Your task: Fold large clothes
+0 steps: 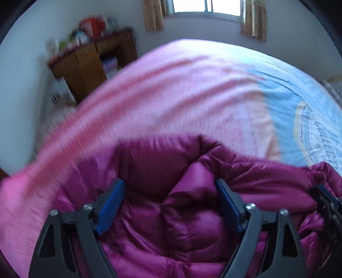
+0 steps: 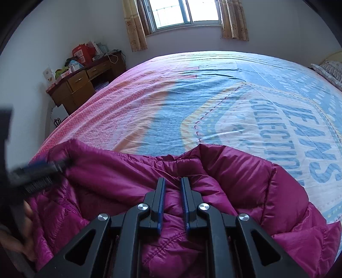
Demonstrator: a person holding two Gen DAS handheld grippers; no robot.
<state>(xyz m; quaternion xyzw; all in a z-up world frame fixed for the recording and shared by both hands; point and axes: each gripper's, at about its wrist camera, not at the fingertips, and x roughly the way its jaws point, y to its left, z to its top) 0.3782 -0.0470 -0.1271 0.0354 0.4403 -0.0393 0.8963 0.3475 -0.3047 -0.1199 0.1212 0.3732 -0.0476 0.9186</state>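
Clearly, in the left wrist view, the left tool (image 1: 170, 190) is seen with its two blue-padded fingers (image 1: 111, 205) spread wide apart, nothing being held between them. Beneath and between them a puffy magenta quilted down jacket (image 1: 181, 224) is bunched up on the near part of the bed. Beyond the jacket, the pink and blue printed bed sheet (image 1: 192, 89) is spread, blurred by motion in this view. At the right edge a dark piece of the right tool (image 1: 327, 205) is seen against the jacket, though its jaws cannot be made out from here. A brown wooden counter with drawers (image 1: 89, 62) stands against the white wall at upper left, with blurred red and green items piled on top.

In the right wrist view, the right tool (image 2: 172, 184) is shown with its fingers drawn close together, and a fold of the jacket (image 2: 235, 177) appears to be pinched in the narrow gap between them. The jacket lies crumpled at the near edge of the bed sheet (image 2: 213, 96), whose large blue lettering runs along the right. The left tool (image 2: 42, 169) is seen blurred at the left edge, touching the jacket's far left corner. The counter (image 2: 81, 85) is sharper here, below a curtained window (image 2: 183, 15).
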